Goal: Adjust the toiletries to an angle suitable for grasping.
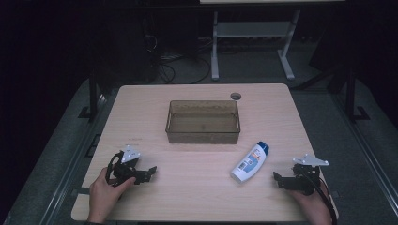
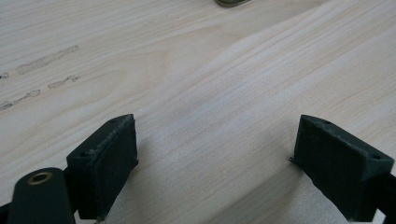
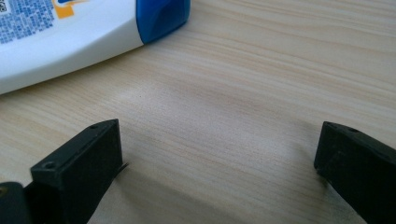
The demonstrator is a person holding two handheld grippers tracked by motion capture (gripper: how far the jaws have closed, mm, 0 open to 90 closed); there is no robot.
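Both jaws are held wide apart over the table (image 1: 197, 164): left gripper (image 1: 149, 172) near-left, right gripper (image 1: 278, 179) beside the bottle (image 1: 250, 162)

I see pale wood table (image 1: 197, 187) on dark carpet. Round grommet hole (image 1: 235, 96) near far edge. Beyond table, white desk frame (image 1: 253, 40) stands on floor. Tangle of black cables (image 1: 169, 65) lies left of it. Faint smudges (image 2: 42, 63) on wood.

bottle (image 3: 70, 42) label print too blurred to read (blue text)
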